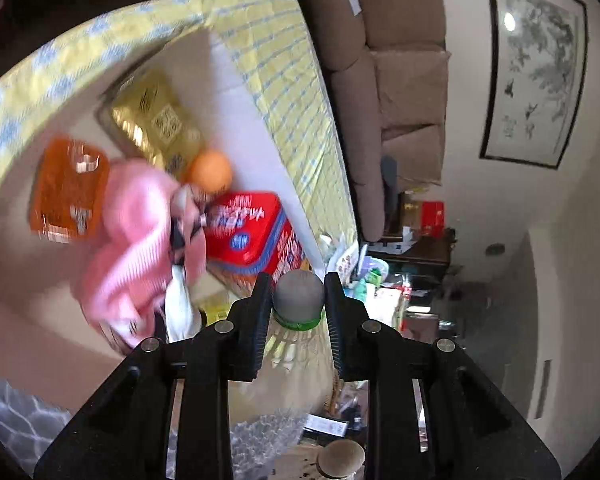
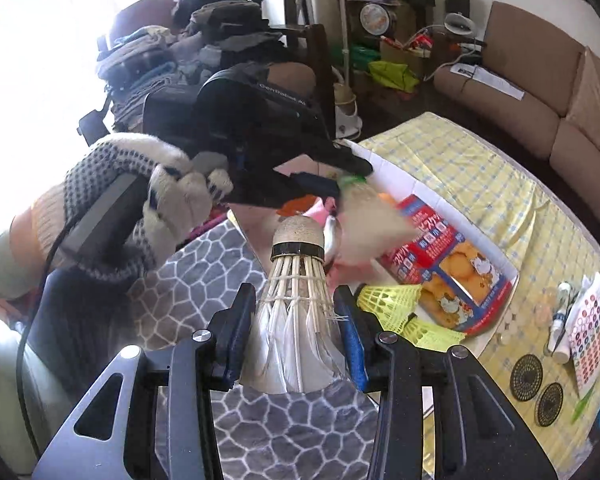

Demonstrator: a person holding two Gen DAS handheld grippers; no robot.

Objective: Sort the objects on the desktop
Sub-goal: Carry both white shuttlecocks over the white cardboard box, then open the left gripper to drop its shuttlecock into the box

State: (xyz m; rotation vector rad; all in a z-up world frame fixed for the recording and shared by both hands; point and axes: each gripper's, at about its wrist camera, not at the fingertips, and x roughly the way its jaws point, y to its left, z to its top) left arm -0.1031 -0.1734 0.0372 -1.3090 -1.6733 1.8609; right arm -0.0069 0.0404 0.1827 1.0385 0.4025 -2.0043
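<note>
My left wrist camera, rolled sideways, looks close over the white box [image 1: 236,92]; my right looks down from beside it, sharing that box [image 2: 496,256].

"GenRobot AI" in pale letters on the black left gripper [image 2: 342,184] body; box print unreadable.

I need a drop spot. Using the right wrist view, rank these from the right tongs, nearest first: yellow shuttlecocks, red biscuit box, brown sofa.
1. Yellow shuttlecocks: just right of the right tongs, on the table.
2. Red biscuit box: behind them, farther right.
3. Brown sofa: beyond the table, upper right.
</note>
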